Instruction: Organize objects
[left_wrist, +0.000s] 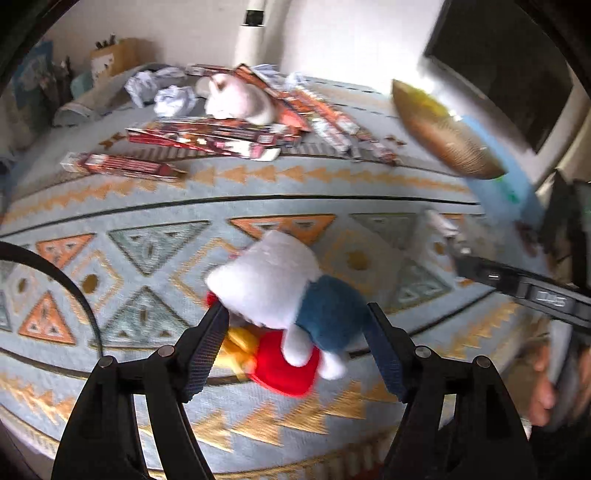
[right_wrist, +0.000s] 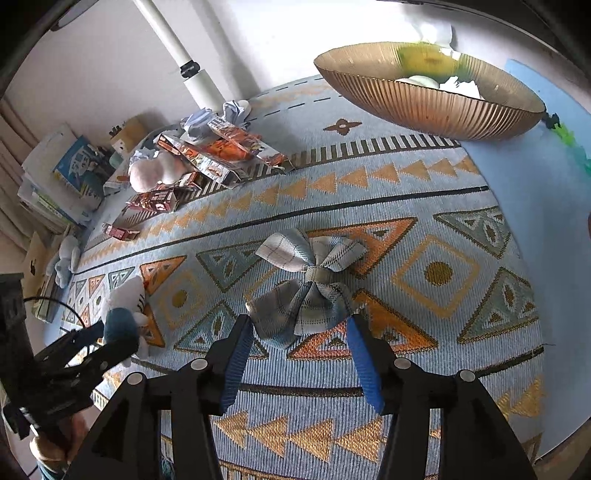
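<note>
Nearest us, our left gripper (left_wrist: 297, 325) stands wide around a plush toy (left_wrist: 280, 295) with white, blue and red parts, lying on the patterned rug (left_wrist: 147, 221); whether the pads touch it we cannot tell. Our right gripper (right_wrist: 301, 334) is parted too, its blue pads either side of a plaid fabric bow (right_wrist: 306, 284) that rests on the rug, not gripped. Far right stands a ribbed golden bowl (right_wrist: 436, 107) with items inside. Far left lie red cartons (left_wrist: 207, 136), crumpled paper (left_wrist: 173, 99) and a white plush (left_wrist: 236, 99).
</note>
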